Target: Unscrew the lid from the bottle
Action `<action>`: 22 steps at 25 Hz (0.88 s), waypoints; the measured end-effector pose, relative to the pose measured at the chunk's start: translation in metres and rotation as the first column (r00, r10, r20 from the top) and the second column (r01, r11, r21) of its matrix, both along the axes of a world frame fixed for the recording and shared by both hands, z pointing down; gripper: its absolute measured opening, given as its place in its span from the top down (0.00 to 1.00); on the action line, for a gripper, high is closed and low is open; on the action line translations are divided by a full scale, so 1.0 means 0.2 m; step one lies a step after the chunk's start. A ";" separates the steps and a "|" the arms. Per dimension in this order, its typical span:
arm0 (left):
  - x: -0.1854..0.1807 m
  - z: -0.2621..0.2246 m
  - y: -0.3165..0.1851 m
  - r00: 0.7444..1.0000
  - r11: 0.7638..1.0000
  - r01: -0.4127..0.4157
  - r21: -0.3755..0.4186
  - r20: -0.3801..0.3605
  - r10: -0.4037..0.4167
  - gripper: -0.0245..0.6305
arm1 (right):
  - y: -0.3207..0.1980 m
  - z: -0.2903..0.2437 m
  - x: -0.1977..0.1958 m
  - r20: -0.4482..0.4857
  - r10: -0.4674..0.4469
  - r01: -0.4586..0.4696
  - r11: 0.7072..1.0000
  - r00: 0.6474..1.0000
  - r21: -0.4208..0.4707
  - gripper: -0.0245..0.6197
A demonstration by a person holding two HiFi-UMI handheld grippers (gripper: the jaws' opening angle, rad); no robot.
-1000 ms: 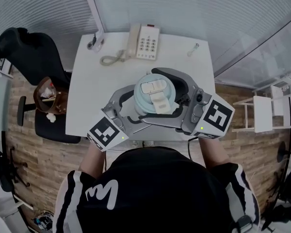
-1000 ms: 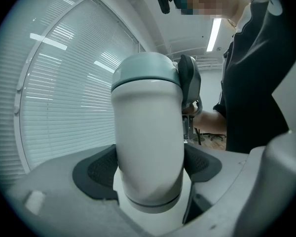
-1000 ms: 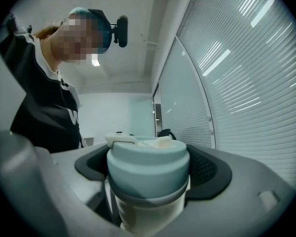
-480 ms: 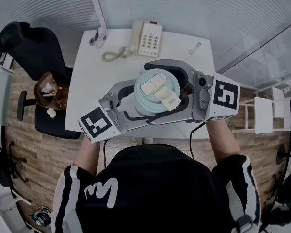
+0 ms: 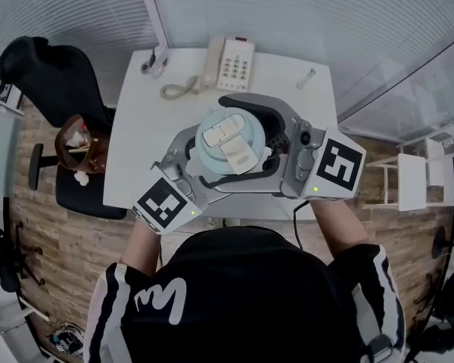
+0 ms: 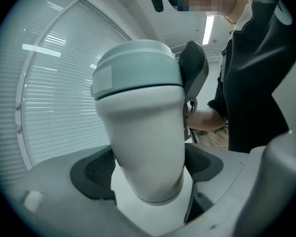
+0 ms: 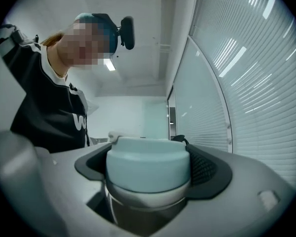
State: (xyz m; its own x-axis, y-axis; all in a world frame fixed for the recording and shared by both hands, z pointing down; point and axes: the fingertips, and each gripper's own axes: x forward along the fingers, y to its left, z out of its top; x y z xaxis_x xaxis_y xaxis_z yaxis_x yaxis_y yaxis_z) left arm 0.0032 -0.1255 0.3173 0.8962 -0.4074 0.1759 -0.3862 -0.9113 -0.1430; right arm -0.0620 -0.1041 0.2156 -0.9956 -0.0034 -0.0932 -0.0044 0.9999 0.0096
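Right tongs (image 7: pixel 149 176) grip lid (image 7: pixel 147 159); left tongs (image 6: pixel 149 169), just opening, hold bottle (image 6: pixel 140 132).

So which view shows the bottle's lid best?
The left gripper view: the pale blue lid shows large and side-on, with its seam above the white bottle. The right gripper view shows its side between the right gripper's pads; the head view shows only its top.
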 end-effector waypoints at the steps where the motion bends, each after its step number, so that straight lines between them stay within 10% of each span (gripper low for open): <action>1: 0.00 -0.01 -0.01 1.000 1.000 0.022 0.018 0.008 -0.022 0.29 | -0.02 -0.01 0.01 0.018 0.015 -0.015 1.000 1.000 -0.003 0.25; 9: -0.05 0.11 -0.15 0.974 0.975 0.220 -0.015 -0.056 -0.221 0.16 | -0.04 -0.01 -0.04 0.010 0.054 -0.054 0.997 0.998 0.049 0.25; 17: 0.10 0.02 0.02 0.984 0.987 -0.160 0.015 -0.074 0.160 0.11 | 0.06 0.00 -0.06 0.031 -0.159 0.159 0.987 0.987 0.001 0.25; 22: 0.06 -0.04 0.02 0.973 0.985 -0.166 -0.048 -0.170 0.156 0.20 | 0.06 0.00 -0.06 0.046 -0.180 0.180 0.984 0.983 -0.002 0.25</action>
State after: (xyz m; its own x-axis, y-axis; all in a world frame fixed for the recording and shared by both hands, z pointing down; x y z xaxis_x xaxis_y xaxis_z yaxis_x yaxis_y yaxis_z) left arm 0.0142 -0.1221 0.3101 0.9679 -0.2483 0.0400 -0.2471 -0.9685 -0.0317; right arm -0.0734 -0.0929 0.2150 -0.9748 0.1745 -0.1392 0.1752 0.9845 0.0075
